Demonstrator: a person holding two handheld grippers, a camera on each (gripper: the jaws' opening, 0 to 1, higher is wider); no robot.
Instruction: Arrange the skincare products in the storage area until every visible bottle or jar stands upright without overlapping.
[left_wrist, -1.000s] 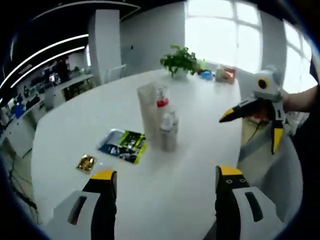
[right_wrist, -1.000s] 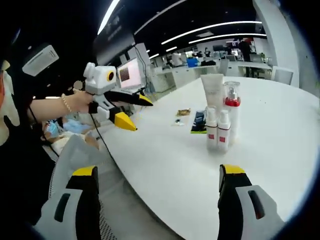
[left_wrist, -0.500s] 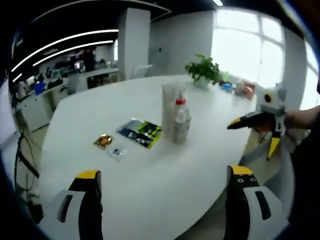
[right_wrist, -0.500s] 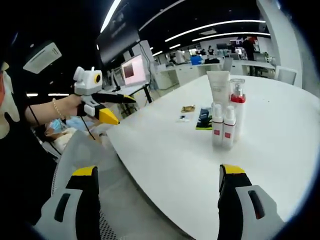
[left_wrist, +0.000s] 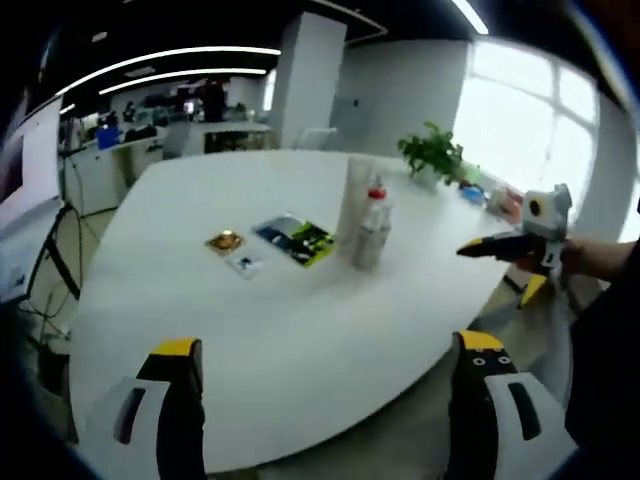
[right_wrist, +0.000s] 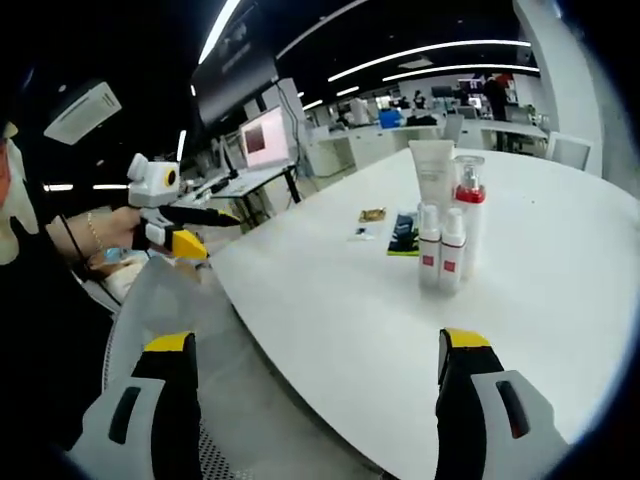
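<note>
skincare bottles (right_wrist: 448, 240) upright on white table (right_wrist: 330, 310), red labels unreadable; left tool (left_wrist: 325, 400), right tool (right_wrist: 315, 395) both released, empty

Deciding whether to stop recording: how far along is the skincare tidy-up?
It looks nearly done: the tube, red-collared pump bottle and two small bottles stand upright in a tight cluster on the table. Nothing is in hand; the left gripper and right gripper are open, off the table.
</note>
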